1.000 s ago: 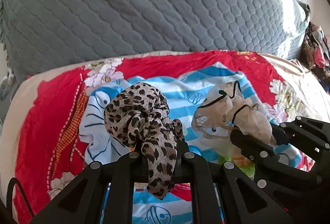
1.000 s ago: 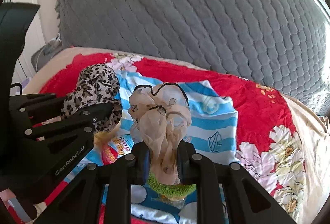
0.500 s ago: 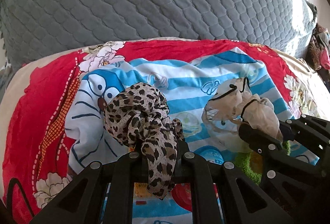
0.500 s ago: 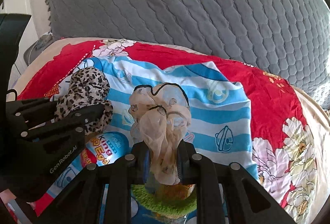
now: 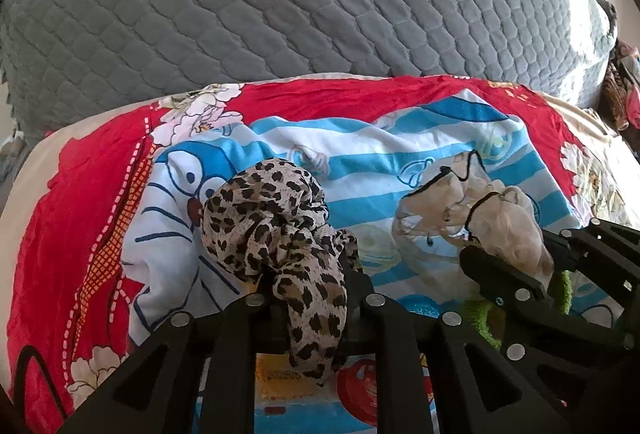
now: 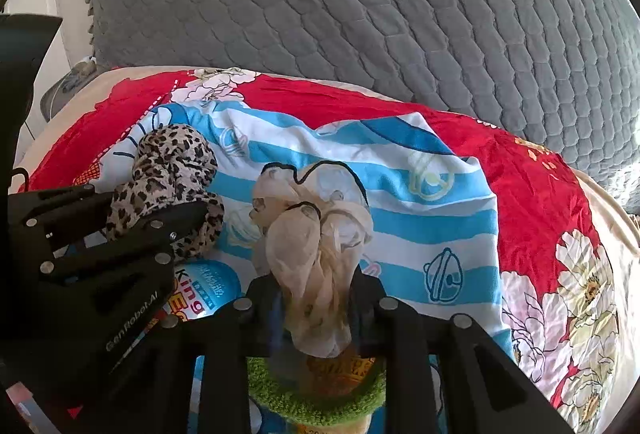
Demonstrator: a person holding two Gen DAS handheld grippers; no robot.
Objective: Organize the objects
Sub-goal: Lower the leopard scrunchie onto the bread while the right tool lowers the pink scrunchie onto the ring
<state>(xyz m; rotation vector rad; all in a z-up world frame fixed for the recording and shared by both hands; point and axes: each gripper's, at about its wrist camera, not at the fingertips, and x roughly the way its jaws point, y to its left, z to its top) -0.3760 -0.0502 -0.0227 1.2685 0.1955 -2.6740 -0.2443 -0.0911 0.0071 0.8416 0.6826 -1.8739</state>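
My left gripper has a bunched leopard-print cloth between its fingers, the tail hanging down through them; its jaws are opening. The bundle rests on a blue-and-white striped cartoon cloth. To its right, my right gripper has a sheer beige cloth with black trim between its fingers, and its jaws are opening too. In the right wrist view the left gripper and the leopard-print cloth sit at the left. The left wrist view shows the right gripper with the beige cloth.
A red floral sheet lies under the striped cloth. A grey quilted cover rises behind. A green fuzzy item and a round blue printed package lie under the grippers. Clothes are piled at the far right.
Both grippers have come down toward the striped cloth with their bundles. The gaps between the fingers look slightly wider than before.
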